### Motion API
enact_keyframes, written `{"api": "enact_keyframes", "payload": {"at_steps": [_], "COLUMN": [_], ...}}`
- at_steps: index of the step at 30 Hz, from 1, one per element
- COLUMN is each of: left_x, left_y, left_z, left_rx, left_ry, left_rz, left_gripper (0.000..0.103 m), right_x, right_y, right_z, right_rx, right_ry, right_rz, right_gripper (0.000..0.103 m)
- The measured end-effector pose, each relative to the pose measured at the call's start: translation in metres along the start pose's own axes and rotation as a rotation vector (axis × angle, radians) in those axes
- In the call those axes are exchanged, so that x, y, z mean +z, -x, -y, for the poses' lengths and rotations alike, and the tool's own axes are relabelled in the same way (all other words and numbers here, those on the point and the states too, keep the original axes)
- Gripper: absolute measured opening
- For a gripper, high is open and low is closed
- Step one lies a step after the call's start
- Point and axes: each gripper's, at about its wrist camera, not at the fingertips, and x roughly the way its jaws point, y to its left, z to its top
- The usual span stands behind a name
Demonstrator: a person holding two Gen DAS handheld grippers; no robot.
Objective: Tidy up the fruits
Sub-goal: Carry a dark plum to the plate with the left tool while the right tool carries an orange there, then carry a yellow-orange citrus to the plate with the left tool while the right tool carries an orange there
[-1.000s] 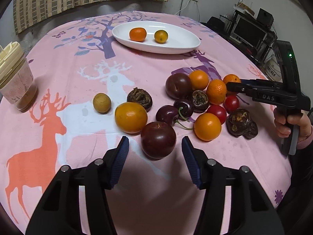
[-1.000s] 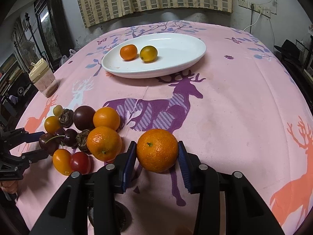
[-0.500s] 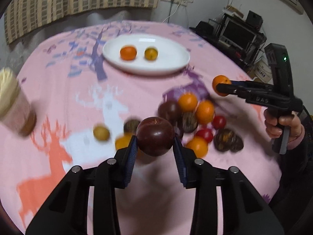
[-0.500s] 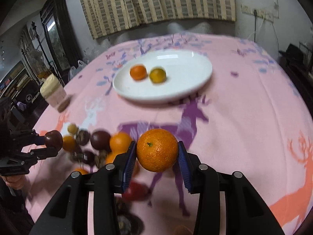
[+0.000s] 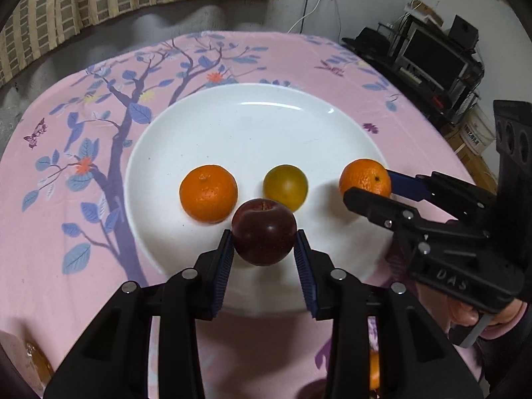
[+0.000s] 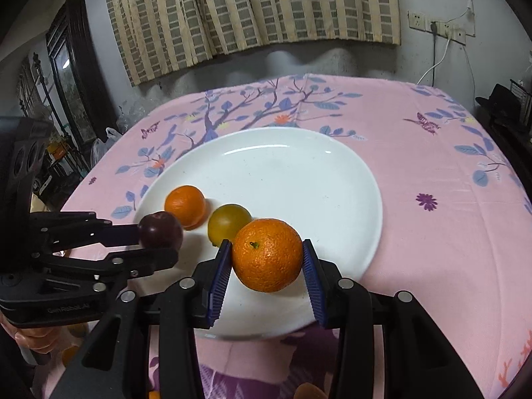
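Dark red round plum (image 5: 263, 236), glossy skin, pinched between the blue ribbed pads of the left gripper (image 5: 264, 249); jaws clamped on it. It hangs over the near rim of the large white oval ceramic plate (image 5: 252, 126); whether it touches the plate cannot be told.

Bright orange mandarin with pitted peel (image 6: 267, 254), green stem nub facing up, clamped between the blue pads of the right gripper (image 6: 267, 267). It sits over the plate's near right part, just beside the yellow-green fruit.

On the plate: a smaller orange mandarin (image 5: 208, 193) to the left, a round yellow-green citrus fruit (image 5: 285, 186) just right of it, the two apart. From the left wrist view the plum partly covers both.

The plate rests on a pink tablecloth printed with purple trees and blue leaves (image 5: 66, 153). Striped beige-and-grey curtain (image 6: 252, 10) on the wall behind. Wall sockets with white cables (image 6: 435, 30) to the right; dark shelf with electronics (image 5: 432, 56) beyond the table.
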Motion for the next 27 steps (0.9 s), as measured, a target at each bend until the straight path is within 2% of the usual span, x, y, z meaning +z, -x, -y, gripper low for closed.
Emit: {"api": "enact_keyframes", "payload": {"at_steps": [1,2,3,4,8,10,12,15,18,20,22,27], "left_x": [0.001,0.001,0.001,-0.001,-0.023,-0.049,-0.075,-0.119,-0.156,-0.177,-0.191,-0.213], "left_y": [-0.004,-0.003,0.002,0.014,0.062,0.089,0.105,0.120,0.130,0.135,0.137,0.139], "left_z": [-0.001,-0.003,-0.005,-0.005,-0.006,-0.008,-0.012,-0.020,-0.021,-0.020,-0.017,-0.003], "left_rx": [0.009,0.018,0.031,0.049,0.062,0.069,0.051,0.031,0.028,0.045,0.052,0.039], "left_ry": [0.012,0.024,0.034,0.037,0.000,-0.002,0.013,0.082,0.138,0.149,0.154,0.113], "left_rz": [-0.013,-0.013,0.008,0.047,0.127,0.162,0.172,0.163,0.158,0.162,0.157,0.157], "left_gripper": [0.042,0.062,0.066,0.073,0.088,0.089,0.090,0.090,0.090,0.090,0.090,0.089], "right_x": [0.000,-0.002,-0.003,-0.006,-0.019,-0.033,-0.054,-0.081,-0.103,-0.113,-0.120,-0.127], "right_y": [-0.004,-0.005,-0.003,0.004,0.047,0.070,0.085,0.091,0.089,0.085,0.082,0.080], "right_z": [0.000,0.000,0.000,-0.001,-0.018,-0.027,-0.035,-0.042,-0.040,-0.037,-0.038,-0.046], "right_rx": [0.009,0.016,0.030,0.031,0.034,0.085,0.148,0.196,0.233,0.267,0.277,0.288], "right_ry": [0.000,-0.002,-0.005,-0.004,0.085,0.115,0.139,0.138,0.081,0.049,0.048,0.065], "right_rz": [-0.009,-0.013,-0.013,-0.002,0.054,0.053,0.006,-0.065,-0.122,-0.155,-0.183,-0.204], "right_gripper": [0.044,0.048,0.056,0.058,0.062,0.068,0.075,0.075,0.075,0.074,0.060,0.056]}}
